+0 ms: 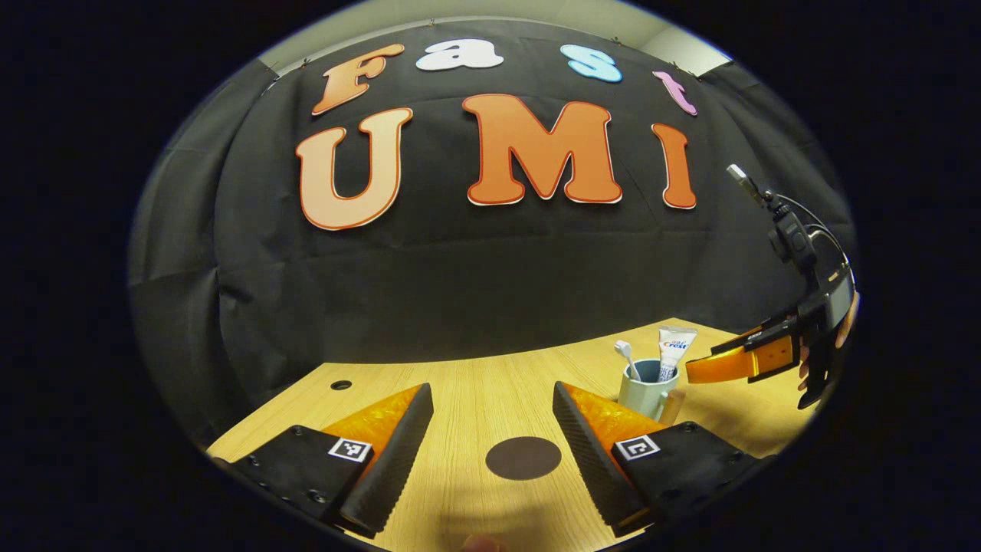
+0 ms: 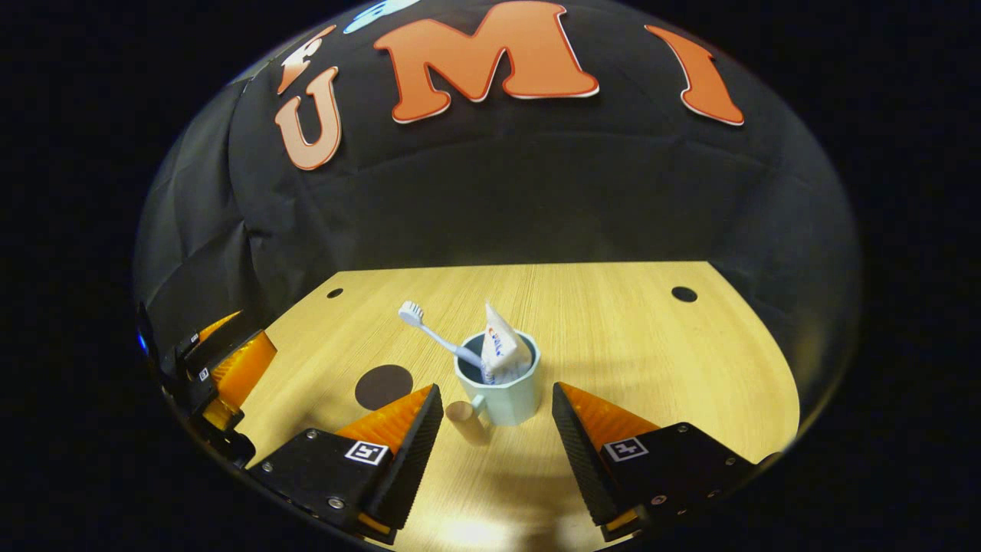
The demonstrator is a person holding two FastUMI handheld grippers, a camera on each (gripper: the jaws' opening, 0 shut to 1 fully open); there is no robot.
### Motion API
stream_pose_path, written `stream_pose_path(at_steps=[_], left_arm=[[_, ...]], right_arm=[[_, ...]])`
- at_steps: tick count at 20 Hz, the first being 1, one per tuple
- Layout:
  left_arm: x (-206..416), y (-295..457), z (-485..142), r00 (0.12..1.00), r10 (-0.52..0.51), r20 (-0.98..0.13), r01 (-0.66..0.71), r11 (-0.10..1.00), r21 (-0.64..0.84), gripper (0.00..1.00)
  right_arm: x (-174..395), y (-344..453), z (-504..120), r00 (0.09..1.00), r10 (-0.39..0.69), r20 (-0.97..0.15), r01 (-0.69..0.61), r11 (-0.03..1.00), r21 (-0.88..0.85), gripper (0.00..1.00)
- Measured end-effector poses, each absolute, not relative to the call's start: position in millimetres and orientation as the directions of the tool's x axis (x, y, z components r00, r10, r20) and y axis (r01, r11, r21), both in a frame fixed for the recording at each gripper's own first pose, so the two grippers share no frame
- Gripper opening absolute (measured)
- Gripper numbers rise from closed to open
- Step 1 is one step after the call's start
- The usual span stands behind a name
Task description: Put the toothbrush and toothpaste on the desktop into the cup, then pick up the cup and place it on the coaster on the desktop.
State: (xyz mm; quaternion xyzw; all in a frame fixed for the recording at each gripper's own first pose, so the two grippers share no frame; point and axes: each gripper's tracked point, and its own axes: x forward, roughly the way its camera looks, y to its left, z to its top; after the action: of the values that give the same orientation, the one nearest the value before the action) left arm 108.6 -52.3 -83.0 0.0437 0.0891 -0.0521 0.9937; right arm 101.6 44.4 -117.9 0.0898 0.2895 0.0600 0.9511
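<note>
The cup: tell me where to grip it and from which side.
Grip the cup across its lower body wall with the right gripper, whose open fingers already frame it. Stay below the rim: the toothbrush and toothpaste stick out above. The handle points toward the left finger, so that finger will probably have to clear it.

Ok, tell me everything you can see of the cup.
The cup is pale blue-green with faceted sides and looks ceramic. Its handle ends in a tan, wood-like grip. It stands upright on the wooden desk, off the dark round coaster. A toothbrush and a toothpaste tube lean inside it. No fingers touch it.
</note>
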Motion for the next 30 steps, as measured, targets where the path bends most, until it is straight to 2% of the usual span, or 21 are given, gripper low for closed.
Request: stream_pose_path(at_steps=[1,4,11,16,23,25,27,28,29,30], left_arm=[[107.0,-48.4,-84.7,0.979,-0.089,-0.184,0.105,0.991,0.077,0.97],[98.6,-32.7,-93.6,0.978,-0.075,-0.195,0.09,0.993,0.07,0.99],[87.8,-3.0,-108.2,0.976,-0.022,-0.217,0.03,0.999,0.036,0.99],[82.6,10.6,-113.6,0.973,-0.004,-0.232,0.008,1.0,0.016,1.0],[83.3,17.0,-131.8,0.959,-0.001,-0.283,-0.01,0.999,-0.037,1.0],[81.8,17.5,-138.4,0.954,-0.001,-0.3,-0.011,0.999,-0.037,0.99],[80.5,17.7,-140.5,0.952,0.001,-0.307,-0.011,0.999,-0.032,0.97],[81.6,16.9,-139.9,0.952,0.0,-0.307,-0.01,0.999,-0.032,1.0],[81.3,18.0,-140.2,0.951,0.003,-0.31,-0.013,0.999,-0.031,0.97],[80.2,17.4,-140.3,0.95,0.004,-0.314,-0.015,0.999,-0.031,0.99]], right_arm=[[103.0,45.6,-124.6,0.809,0.156,-0.567,-0.052,0.98,0.195,0.87],[109.2,44.6,-132.0,0.781,0.116,-0.614,-0.017,0.986,0.166,0.87],[119.8,55.1,-155.9,0.664,0.117,-0.738,0.039,0.981,0.19,0.86],[125.3,59.0,-182.8,0.552,0.088,-0.829,0.064,0.987,0.147,0.86],[129.6,55.5,-220.5,0.472,0.035,-0.881,0.094,0.992,0.09,0.86],[131.3,58.0,-223.2,0.474,0.039,-0.88,0.088,0.992,0.091,0.81],[132.2,58.4,-224.2,0.472,0.031,-0.881,0.08,0.994,0.078,0.67],[130.4,56.8,-226.2,0.464,0.025,-0.885,0.077,0.995,0.068,0.64],[127.7,56.1,-227.9,0.45,0.019,-0.893,0.077,0.995,0.06,0.61],[125.9,56.5,-229.8,0.439,0.016,-0.898,0.078,0.995,0.056,0.53]])
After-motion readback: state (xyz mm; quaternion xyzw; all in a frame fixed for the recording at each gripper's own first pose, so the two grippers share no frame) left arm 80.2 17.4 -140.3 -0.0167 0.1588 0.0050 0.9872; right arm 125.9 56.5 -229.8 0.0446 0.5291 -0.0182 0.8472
